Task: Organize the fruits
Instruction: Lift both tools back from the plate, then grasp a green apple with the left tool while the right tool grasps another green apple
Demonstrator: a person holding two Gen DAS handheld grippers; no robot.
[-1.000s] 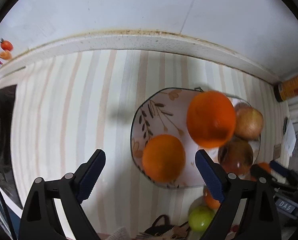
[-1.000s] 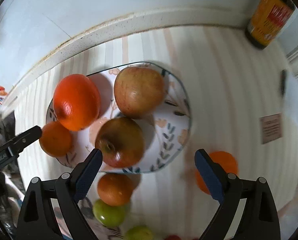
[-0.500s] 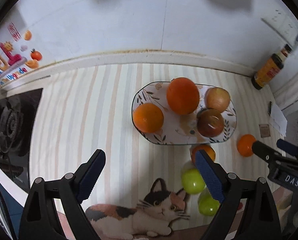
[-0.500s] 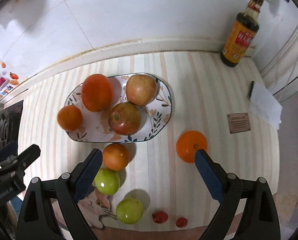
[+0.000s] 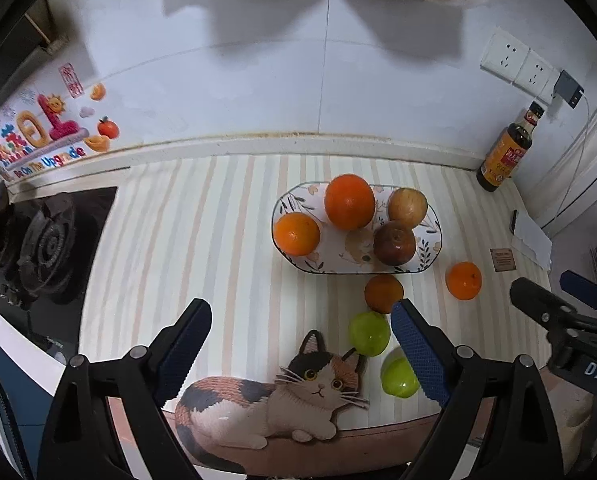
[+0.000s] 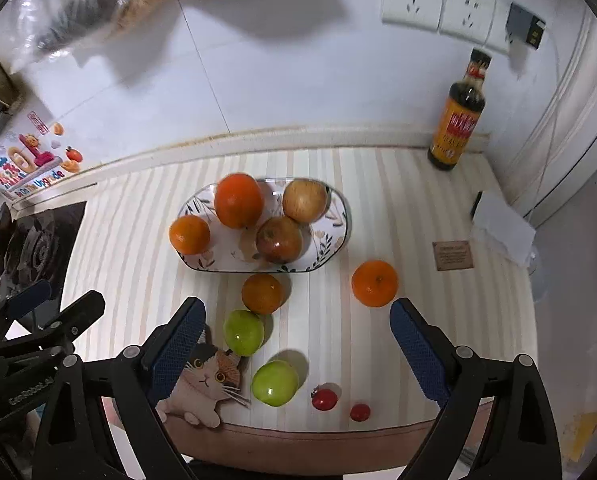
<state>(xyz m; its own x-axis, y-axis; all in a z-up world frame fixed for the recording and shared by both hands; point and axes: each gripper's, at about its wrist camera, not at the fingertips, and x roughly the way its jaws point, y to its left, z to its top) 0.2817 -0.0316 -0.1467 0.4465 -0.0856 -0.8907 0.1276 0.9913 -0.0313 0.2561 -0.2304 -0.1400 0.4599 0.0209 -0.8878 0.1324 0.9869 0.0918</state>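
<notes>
Plate [image 6: 340,216]: we see two oranges and two apples on it, mid-counter.
Loose fruit: orange [image 6: 262,293], orange [image 6: 375,282], two green apples [image 6: 244,332], near the front edge.
Left gripper [image 5: 301,340]: fingers spread, empty.
Right gripper [image 6: 294,340]: fingers spread, empty.
</notes>
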